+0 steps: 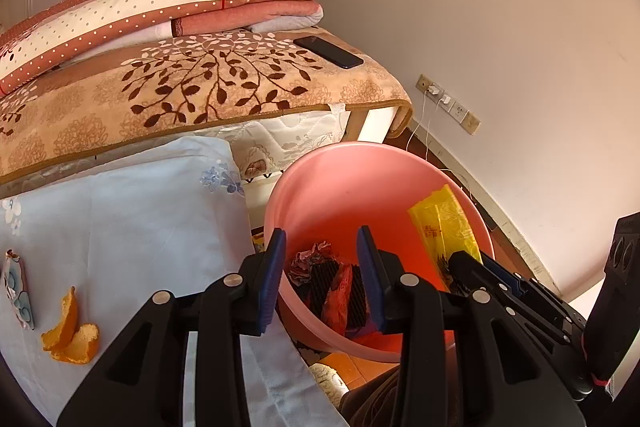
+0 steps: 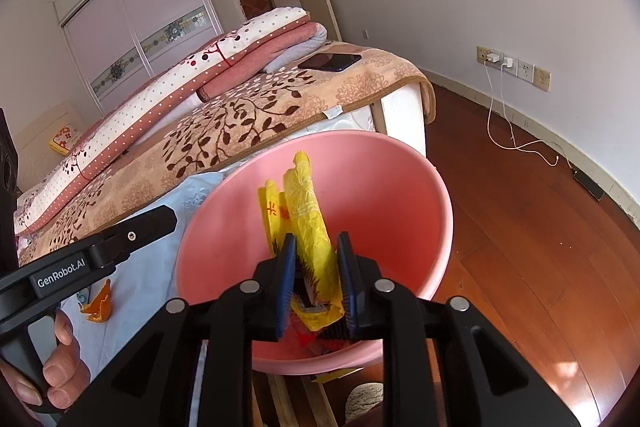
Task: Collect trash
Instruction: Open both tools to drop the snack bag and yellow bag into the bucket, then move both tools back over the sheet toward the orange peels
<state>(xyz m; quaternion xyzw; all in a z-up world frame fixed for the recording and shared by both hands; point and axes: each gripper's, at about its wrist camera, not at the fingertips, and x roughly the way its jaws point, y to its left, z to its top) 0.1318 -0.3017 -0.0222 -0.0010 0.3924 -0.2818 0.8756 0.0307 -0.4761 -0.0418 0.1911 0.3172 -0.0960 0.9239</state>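
A pink bin [image 1: 360, 179] stands beside the bed and holds crumpled red and dark wrappers [image 1: 336, 287]. My right gripper [image 2: 318, 261] is shut on a yellow plastic wrapper [image 2: 306, 203] and holds it inside the bin [image 2: 400, 187]; that wrapper also shows in the left wrist view [image 1: 444, 223]. My left gripper [image 1: 322, 267] is open and empty, its jaws astride the bin's near rim. Orange peel pieces [image 1: 72, 331] lie on the light blue sheet [image 1: 120, 219] to the left; one piece shows in the right wrist view [image 2: 98, 303].
A torn patterned wrapper [image 1: 18, 287] lies at the sheet's left edge. A black phone [image 1: 328, 51] rests on the leaf-patterned blanket [image 1: 200, 87] with folded quilts behind. Chargers and white cables [image 2: 500, 107] hang from wall sockets over the wooden floor [image 2: 520, 247].
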